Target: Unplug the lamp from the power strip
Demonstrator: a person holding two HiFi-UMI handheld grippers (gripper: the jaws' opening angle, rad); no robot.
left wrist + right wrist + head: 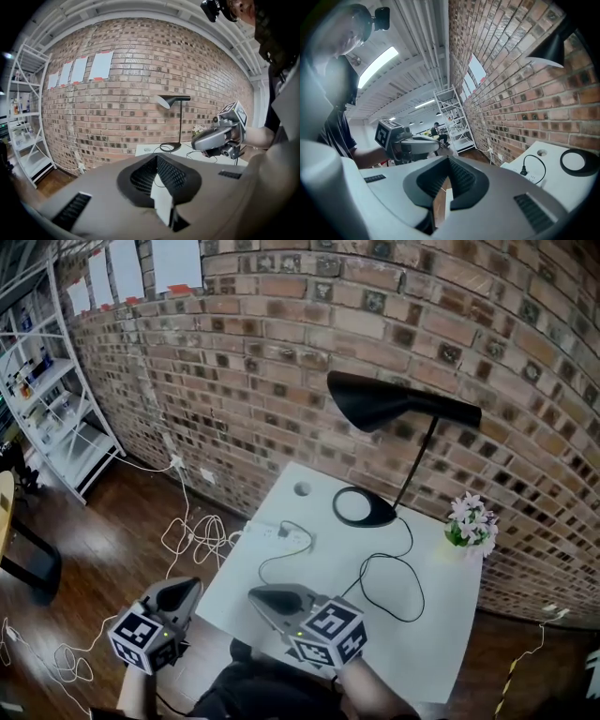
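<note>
Plug (284, 530) seated in power strip (278, 537) at left edge of white surface (450, 634); cord loops to lamp (364, 507). Left hand-held gripper (187, 589) at near-left corner, right hand-held gripper (258, 596) over near edge. Both closed, empty, short of the strip.

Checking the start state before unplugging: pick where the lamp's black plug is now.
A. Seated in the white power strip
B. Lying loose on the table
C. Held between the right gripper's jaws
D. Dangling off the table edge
A: the black plug stands in the white power strip, with its cord looping away from it.
</note>
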